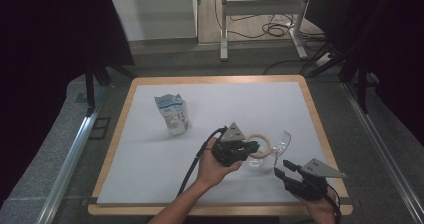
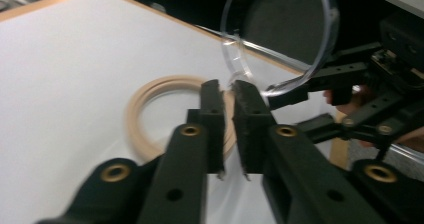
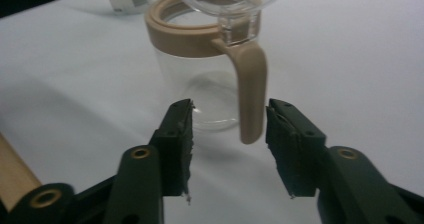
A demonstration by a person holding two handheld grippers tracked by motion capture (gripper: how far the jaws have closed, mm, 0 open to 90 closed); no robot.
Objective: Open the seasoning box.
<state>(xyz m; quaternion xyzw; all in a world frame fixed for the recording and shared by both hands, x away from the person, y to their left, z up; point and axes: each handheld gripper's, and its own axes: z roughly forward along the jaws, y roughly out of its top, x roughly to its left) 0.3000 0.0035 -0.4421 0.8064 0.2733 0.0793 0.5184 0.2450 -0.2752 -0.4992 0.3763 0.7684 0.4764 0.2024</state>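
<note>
A clear glass jar (image 1: 257, 161) with a tan rim (image 2: 150, 91) and a tan handle (image 3: 252, 91) stands on the white mat, right of centre. Its clear hinged lid (image 1: 283, 140) stands tipped up. My left gripper (image 1: 255, 147) comes in from the left, jaws a narrow gap apart astride the rim beside the hinge; in the left gripper view (image 2: 228, 87) the tan rim shows in that gap. My right gripper (image 3: 229, 134) is open low at the jar's near right, one jaw on each side of the handle's lower end, with a gap on both sides.
A white and blue pouch (image 1: 173, 114) stands upright at the mat's back left. The mat (image 1: 150, 164) lies on a wooden table whose edge (image 1: 320, 129) runs close to the right of the jar. A black cable (image 1: 192, 166) trails from the left gripper toward the front.
</note>
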